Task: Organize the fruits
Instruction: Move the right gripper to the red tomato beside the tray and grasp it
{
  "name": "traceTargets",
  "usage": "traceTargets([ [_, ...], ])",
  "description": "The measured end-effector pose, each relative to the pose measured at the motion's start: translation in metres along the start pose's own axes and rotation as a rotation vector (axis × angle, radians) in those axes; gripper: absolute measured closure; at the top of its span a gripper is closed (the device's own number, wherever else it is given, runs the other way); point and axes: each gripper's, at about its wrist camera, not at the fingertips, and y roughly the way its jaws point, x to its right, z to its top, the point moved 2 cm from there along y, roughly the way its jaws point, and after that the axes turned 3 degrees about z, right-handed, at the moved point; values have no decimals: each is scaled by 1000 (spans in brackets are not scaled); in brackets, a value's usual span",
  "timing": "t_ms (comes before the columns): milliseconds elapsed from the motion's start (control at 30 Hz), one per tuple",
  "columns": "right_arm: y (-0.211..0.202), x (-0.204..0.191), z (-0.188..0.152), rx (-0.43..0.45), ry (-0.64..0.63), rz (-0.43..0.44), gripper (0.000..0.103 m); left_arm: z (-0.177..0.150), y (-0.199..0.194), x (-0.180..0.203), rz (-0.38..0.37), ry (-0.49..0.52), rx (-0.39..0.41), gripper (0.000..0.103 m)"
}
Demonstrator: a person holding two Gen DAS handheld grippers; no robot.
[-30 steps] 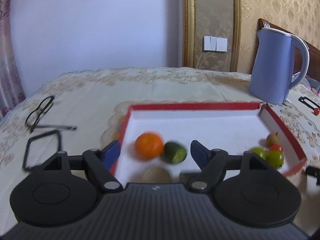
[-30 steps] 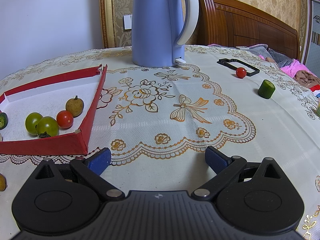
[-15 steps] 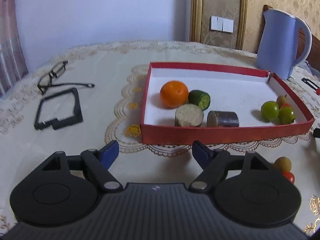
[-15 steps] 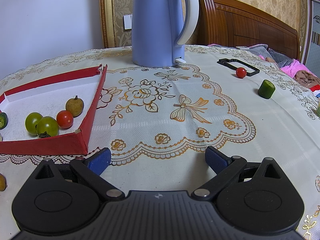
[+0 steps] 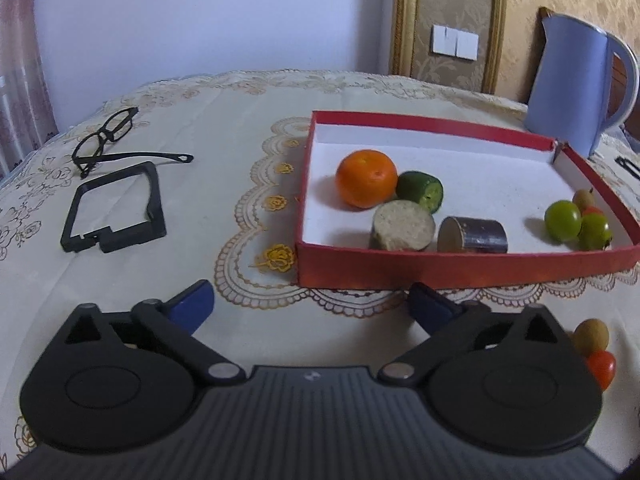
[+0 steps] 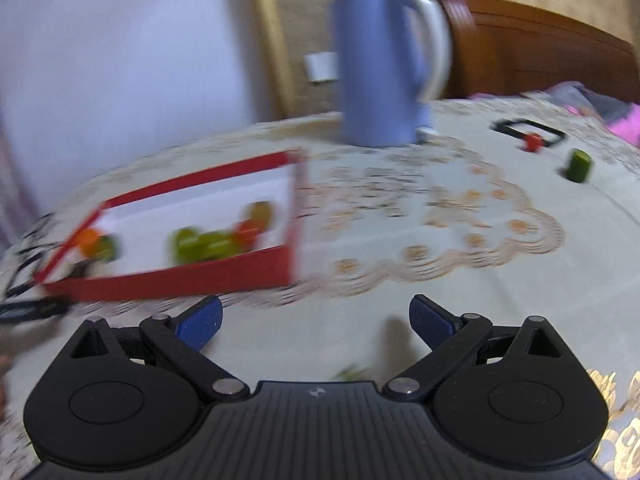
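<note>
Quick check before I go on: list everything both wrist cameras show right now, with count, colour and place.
Tray: 1, red with white floor, on the tablecloth.
Orange: 1, orange, tray's left part.
Cucumber piece: 1, green, in the tray, touching the orange.
Pale round slice: 1, beige, by the tray's near wall.
Dark cylinder: 1, grey-brown, right of the slice.
Green tomatoes: 2, tray's right corner, with one red tomato and one tan fruit behind.
Loose tan fruit: 1, outside the tray.
Loose red tomato: 1, beside it.
Far red tomato: 1, in a black frame.
Far cucumber piece: 1, green, on the cloth.
Kettle: 1, blue.
Glasses: 1, black.
Black frame: 1, near the glasses.
Left gripper: open.
Right gripper: open.
</note>
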Motion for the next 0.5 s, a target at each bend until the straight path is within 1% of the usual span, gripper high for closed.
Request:
traceTargets([
  [67, -11, -23, -6, 7, -53, 46, 3, 0, 0, 0, -2, -2, -1, 0],
  [100, -14, -36, -8, 6, -81, 72, 6, 0, 0, 0, -2, -2, -1, 0],
  [133, -17, -46, -11, 3, -107, 92, 16, -1, 0, 0, -2, -3, -1, 0],
  [167, -20, -57, -12, -2, -128, 108, 23, -1, 0, 0, -2, -3, -1, 0],
  [233, -18, -74, -16, -31, -160, 129, 29, -1, 0, 0, -2, -3, -1, 0],
  [267, -14, -83, -19, -49, -182, 143, 36, -1, 0, 0, -2, -3, -1, 0],
  [333, -10, -95, -24, -59, -208, 148, 42, -1, 0, 0, -2, -3, -1, 0],
  [367, -7, -100, -26, -69, -219, 147, 43, -1, 0, 0, -2, -3, -1, 0],
  [500, -4, -114, -31, -89, -218, 187, 45, -1, 0, 0, -3, -3, -1, 0],
])
